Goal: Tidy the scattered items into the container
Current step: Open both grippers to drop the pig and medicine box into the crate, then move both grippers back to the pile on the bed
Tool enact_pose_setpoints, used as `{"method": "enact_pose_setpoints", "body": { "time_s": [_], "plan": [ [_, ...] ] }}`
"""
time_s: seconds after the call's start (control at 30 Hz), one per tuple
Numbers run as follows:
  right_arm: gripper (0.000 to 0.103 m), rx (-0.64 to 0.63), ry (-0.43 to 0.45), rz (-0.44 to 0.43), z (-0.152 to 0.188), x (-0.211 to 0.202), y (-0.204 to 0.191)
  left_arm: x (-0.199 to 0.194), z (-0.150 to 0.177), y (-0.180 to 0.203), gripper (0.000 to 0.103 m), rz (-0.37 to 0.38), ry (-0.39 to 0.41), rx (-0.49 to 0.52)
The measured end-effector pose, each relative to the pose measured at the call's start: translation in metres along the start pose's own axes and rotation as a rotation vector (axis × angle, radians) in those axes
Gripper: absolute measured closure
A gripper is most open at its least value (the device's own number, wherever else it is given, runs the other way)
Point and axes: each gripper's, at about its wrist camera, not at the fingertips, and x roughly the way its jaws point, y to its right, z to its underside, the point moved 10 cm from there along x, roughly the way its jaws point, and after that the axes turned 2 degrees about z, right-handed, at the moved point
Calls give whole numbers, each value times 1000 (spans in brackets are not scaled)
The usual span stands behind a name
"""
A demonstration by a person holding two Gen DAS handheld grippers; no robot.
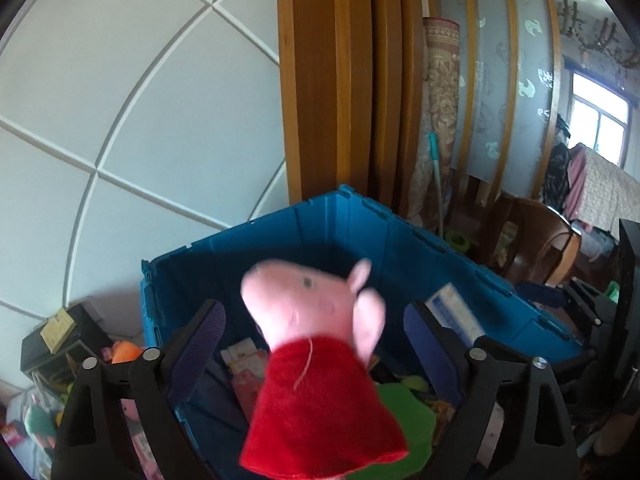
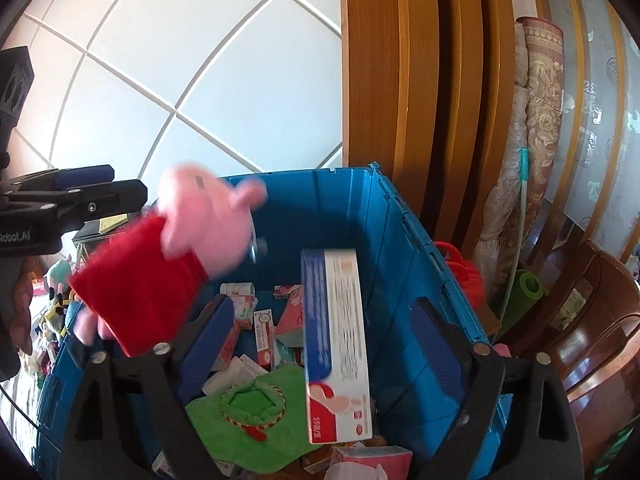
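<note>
Meanwhile, pig plush (image 1: 316,364) blocks blue bin (image 1: 420,240) beside wooden doorframe (image 1: 336,80).

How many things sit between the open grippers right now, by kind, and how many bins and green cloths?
Pig plush: 1
Long box: 1
Blue bin: 1
Green cloth: 1
Total: 4
The small packets in the bin are too jumbled to count.
</note>
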Motion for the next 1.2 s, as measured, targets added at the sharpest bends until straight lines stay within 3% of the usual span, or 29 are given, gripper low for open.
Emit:
{"method": "enact_pose_setpoints", "body": {
  "time_s": [0.37,0.7,0.93,1.2],
  "plan": [
    [12,1,-12,-16,5,-5,-8,-14,10,-22,1,-23,2,-48],
    [12,-39,-5,-49,9,-26,-37,-57,38,-55,1,-62,16,-121],
    [12,-100,12,-105,8,-46,-80,-107,77,-95,1,-139,29,-199],
    [12,-172,30,-180,12,-69,-144,-157,148,-134,1,-209,-3,-287]
  ]
}}
